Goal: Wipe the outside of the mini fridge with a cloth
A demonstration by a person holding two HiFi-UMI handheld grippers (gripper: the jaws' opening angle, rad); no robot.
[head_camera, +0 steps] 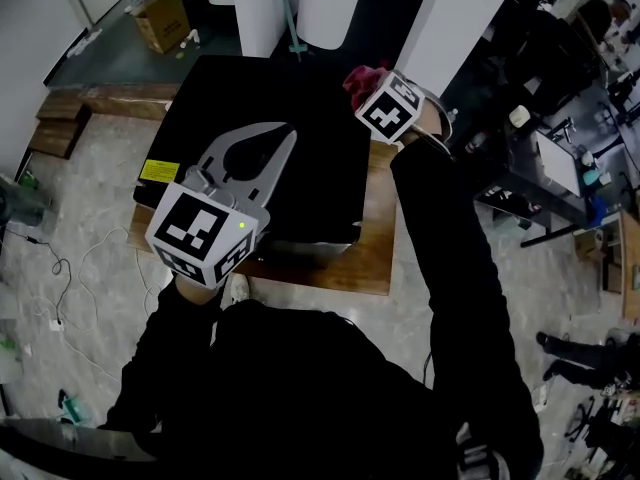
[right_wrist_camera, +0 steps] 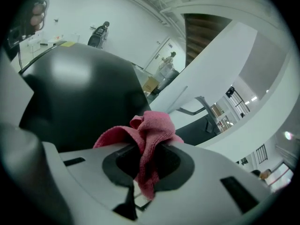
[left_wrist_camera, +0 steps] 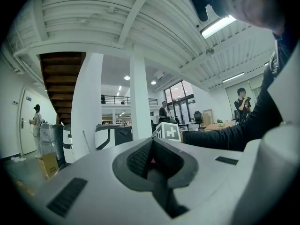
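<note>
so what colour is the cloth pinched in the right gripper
Pinkish red; the crumpled fabric cloth shows best in the right gripper view.

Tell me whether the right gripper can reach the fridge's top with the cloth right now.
Probably yes: the right gripper, shut on the pink cloth, is right by the mini fridge top's edge, with nothing between them.

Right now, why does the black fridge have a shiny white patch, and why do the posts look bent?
Right gripper view: the pale patch on the mini fridge is glare, likely room light on glossy skin. Left gripper view: the wide-angle lens bows the white pillar, and the ceiling lamp is blown out. Head view: the mini fridge looks flat black, hardly any glare.
</note>
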